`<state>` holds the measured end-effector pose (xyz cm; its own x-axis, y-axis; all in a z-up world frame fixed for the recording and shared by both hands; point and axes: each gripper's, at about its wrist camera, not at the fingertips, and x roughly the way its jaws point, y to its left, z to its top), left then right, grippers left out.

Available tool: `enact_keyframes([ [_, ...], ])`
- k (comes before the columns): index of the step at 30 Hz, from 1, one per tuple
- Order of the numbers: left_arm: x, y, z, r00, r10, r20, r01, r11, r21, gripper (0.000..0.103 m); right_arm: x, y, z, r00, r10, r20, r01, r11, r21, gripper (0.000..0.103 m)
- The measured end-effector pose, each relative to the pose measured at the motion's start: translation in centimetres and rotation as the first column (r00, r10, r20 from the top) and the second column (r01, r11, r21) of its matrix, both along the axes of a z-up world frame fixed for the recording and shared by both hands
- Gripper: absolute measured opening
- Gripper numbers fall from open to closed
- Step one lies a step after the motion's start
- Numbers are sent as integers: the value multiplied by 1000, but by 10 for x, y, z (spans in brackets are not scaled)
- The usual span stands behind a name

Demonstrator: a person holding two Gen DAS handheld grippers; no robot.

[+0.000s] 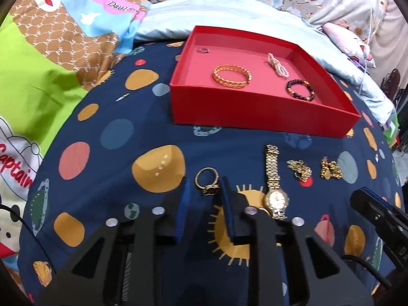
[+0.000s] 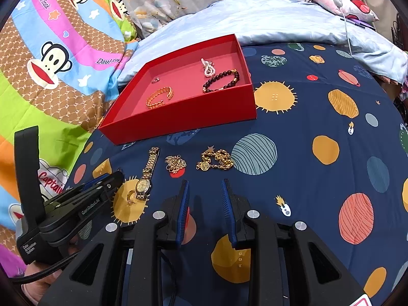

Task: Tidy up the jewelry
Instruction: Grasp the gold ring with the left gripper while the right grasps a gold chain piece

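Note:
A gold ring (image 1: 206, 182) with a dark head lies on the navy bedspread (image 1: 114, 132), just between the fingertips of my left gripper (image 1: 204, 191). The jaws stand narrow, with thin gaps on both sides of the ring. To its right lie a gold watch (image 1: 274, 178) and two gold chains (image 1: 299, 169) (image 1: 330, 169). In the right wrist view my right gripper (image 2: 205, 188) hovers over bare bedspread, a narrow gap between its blue pads (image 2: 185, 199) and nothing in it, short of the chains (image 2: 215, 160). The left gripper (image 2: 114, 178) shows at lower left beside the watch (image 2: 146, 176).
A shallow red box (image 1: 255, 112) (image 2: 178, 117) behind the loose jewelry holds a gold bangle (image 1: 232, 75), a pearl piece (image 1: 276, 65), a dark bead bracelet (image 1: 300, 89) and a small ring (image 1: 203, 50). A cartoon quilt (image 2: 51, 63) lies to the left, pale blue bedding (image 2: 280, 23) behind.

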<state>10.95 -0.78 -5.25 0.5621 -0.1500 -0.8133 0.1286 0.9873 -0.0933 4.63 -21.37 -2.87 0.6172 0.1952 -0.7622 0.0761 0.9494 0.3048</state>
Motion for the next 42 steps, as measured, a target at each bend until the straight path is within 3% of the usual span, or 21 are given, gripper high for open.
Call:
enact_keyframes([
  [5, 1, 1, 1, 1000, -10, -10, 10, 1000, -27, 12, 2, 0, -2, 1000, 3, -3, -3, 1000, -2, 25],
  [12, -1, 5, 9, 1000, -6, -3, 6, 999, -50, 12, 10, -3, -5, 1000, 2, -8, -2, 1000, -18, 26],
  [14, -1, 7, 12, 1000, -1, 2, 1, 999, -50, 12, 14, -5, -6, 1000, -3, -6, 2, 1000, -26, 31],
  [25, 1, 11, 19, 1000, 6, 10, -5, 999, -53, 12, 40, -12, -15, 1000, -19, -12, 19, 999, -46, 31],
  [28, 1, 9, 19, 1000, -1, 7, 1, 998, -57, 12, 43, -10, -20, 1000, -16, -17, 15, 998, -61, 27],
  [33, 1, 9, 17, 1000, -1, 0, 1, 998, -58, 12, 44, -3, -21, 1000, -11, -10, 9, 989, -149, 10],
  [42, -1, 10, 23, 1000, 1, 11, 0, 998, -64, 12, 38, -7, -15, 1000, -12, 0, 12, 992, -127, 8],
])
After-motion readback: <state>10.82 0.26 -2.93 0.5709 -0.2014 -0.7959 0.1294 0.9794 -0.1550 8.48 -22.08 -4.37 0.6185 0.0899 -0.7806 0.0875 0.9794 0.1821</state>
